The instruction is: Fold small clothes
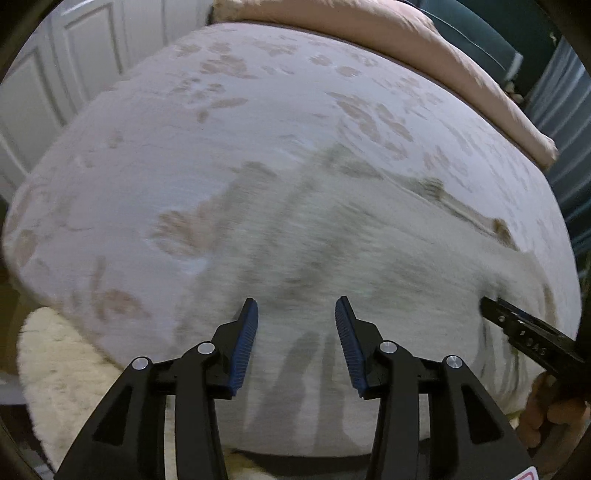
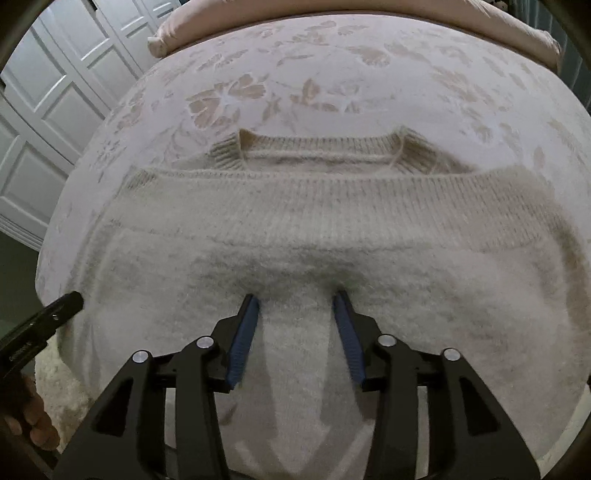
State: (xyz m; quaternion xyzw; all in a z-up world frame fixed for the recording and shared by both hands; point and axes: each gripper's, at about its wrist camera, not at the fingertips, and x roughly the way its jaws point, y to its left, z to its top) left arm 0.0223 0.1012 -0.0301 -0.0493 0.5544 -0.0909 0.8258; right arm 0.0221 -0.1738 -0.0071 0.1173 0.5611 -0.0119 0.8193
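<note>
Left gripper: our left gripper [image 1: 295, 306] stands partly apart with nothing between its blue pads [image 1: 245, 343]; it hangs over the near left part of the sweater, and this view is smeared by motion.
Right gripper: our right gripper [image 2: 297, 301] is parted about as much, tips down at the fuzzy knit with a strip of sweater showing between the pads [image 2: 243, 339]; we see no pinch on it.
Sweater: the cream sweater [image 2: 314, 236] lies on the bed [image 2: 332, 55], folded over once, so that its ribbed hem [image 2: 332, 192] sits just short of the collar [image 2: 317, 146].
Fold so far: we judge the first fold laid and both grippers let go.
Risk, snagging: the loose fluffy yarn could catch on the ridged pads as we lift away and drag the top layer back.
Risk, crooked fold: the hem sags toward the right side, so the next fold could come out skewed unless we square it first.
Risk, slipping: the near edge hangs close to the edge of the bed, and a careless pull could slide it off.
Risk, collision: the two grippers work near each other and could knock together.
Containers: we see none, no basket or box; only a pillow [image 2: 173, 33] at the far end of the bed and white doors [image 2: 55, 110] beyond.
</note>
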